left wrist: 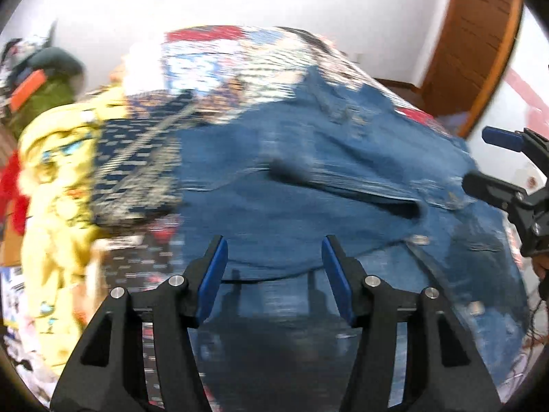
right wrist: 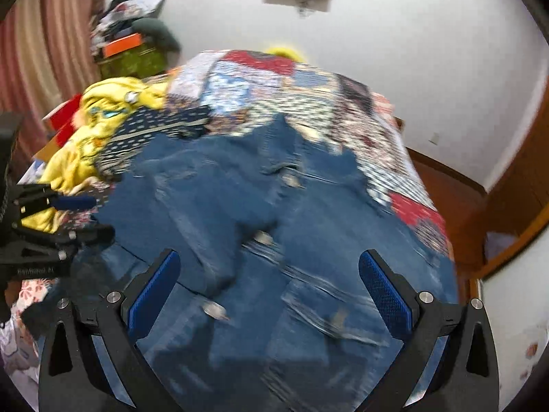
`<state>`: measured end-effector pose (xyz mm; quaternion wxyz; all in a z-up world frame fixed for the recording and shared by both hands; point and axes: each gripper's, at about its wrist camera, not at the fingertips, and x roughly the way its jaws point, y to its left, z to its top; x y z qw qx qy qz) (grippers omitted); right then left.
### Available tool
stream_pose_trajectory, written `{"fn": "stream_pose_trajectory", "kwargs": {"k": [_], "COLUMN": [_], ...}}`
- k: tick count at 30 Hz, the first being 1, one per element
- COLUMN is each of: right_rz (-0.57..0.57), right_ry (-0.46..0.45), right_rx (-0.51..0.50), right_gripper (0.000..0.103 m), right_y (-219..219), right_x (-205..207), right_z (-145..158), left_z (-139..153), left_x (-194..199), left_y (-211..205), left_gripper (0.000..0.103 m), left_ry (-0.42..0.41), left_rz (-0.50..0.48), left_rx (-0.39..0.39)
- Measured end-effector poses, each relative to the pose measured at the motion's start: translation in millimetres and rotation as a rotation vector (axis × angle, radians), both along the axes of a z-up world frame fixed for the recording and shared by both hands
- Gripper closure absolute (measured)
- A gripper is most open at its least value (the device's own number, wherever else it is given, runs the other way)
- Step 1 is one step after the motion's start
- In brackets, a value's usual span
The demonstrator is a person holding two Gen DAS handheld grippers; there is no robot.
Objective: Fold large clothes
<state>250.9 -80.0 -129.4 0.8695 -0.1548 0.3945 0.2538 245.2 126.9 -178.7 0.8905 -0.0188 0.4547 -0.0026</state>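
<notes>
A large blue denim garment (left wrist: 308,178) with metal buttons lies rumpled across the patchwork bed; it also fills the right wrist view (right wrist: 260,213). My left gripper (left wrist: 274,257) hovers open and empty just above its near part. My right gripper (right wrist: 269,274) is open wide and empty above the denim. The right gripper shows at the right edge of the left wrist view (left wrist: 494,158), and the left gripper shows at the left edge of the right wrist view (right wrist: 85,218). Both views are motion-blurred.
The bed has a colourful patchwork cover (right wrist: 274,82). A yellow garment (left wrist: 58,171) and a dark dotted cloth (left wrist: 144,158) lie on the bed's left side. A cluttered stand (right wrist: 133,41) is by the curtain, and a wooden door (left wrist: 473,44) stands right.
</notes>
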Motion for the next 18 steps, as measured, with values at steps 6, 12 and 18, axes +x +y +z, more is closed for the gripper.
{"fn": "stream_pose_trajectory", "kwargs": {"k": [6,12,18], "right_rz": [0.134,0.173,0.184], "right_ry": [0.064,0.154,0.195], "right_rx": [0.000,-0.001,-0.049], "right_gripper": [0.001,0.010,0.038], "right_y": [67.0,112.9,136.8], "right_x": [12.5,32.7,42.3], "right_z": [-20.9,-48.8,-66.9], "left_z": [-13.1,-35.9,-59.7], "left_x": [-5.9,-13.2,-14.8], "left_y": [53.5,79.4,86.6], "left_gripper": [0.047,0.047,0.047], "left_ry": [0.024,0.063,0.106], "left_rz": [0.125,0.185,0.214], "left_rx": [-0.007,-0.066,-0.123]}}
